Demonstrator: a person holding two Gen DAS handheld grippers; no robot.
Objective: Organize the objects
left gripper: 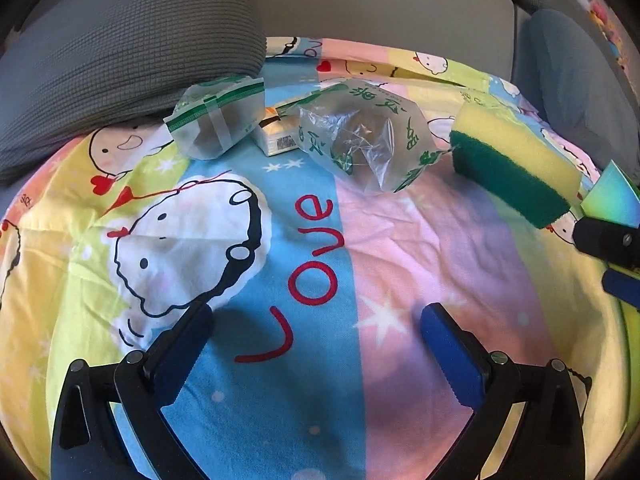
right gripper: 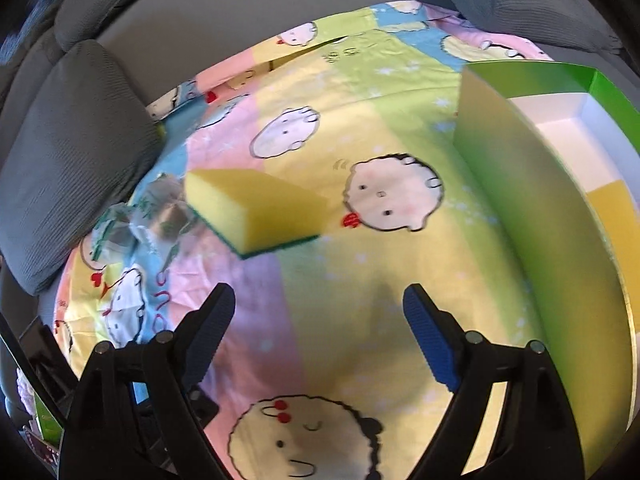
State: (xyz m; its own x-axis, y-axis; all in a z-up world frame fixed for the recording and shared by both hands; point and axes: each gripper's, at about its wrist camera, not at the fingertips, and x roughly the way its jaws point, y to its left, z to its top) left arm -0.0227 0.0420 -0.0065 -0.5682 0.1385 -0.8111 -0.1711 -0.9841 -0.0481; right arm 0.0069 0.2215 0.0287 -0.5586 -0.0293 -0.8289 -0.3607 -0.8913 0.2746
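A yellow sponge with a green scouring side point(left gripper: 516, 160) lies on the cartoon-print sheet point(left gripper: 420, 240); it also shows in the right wrist view point(right gripper: 256, 208). Two clear plastic bags with green print point(left gripper: 368, 136) point(left gripper: 218, 120) and a small white carton point(left gripper: 278, 136) lie at the back. My left gripper point(left gripper: 316, 336) is open and empty above the sheet. My right gripper point(right gripper: 318, 320) is open and empty, short of the sponge. A green box point(right gripper: 520, 168) with a white inside stands at the right and holds a yellow item point(right gripper: 616, 216).
A grey cushion point(left gripper: 128, 52) lies at the back left of the sheet, and it also shows in the right wrist view point(right gripper: 76, 160). The right gripper's fingers point(left gripper: 608, 240) show at the right edge of the left wrist view. Grey sofa upholstery point(left gripper: 380, 0) lies behind.
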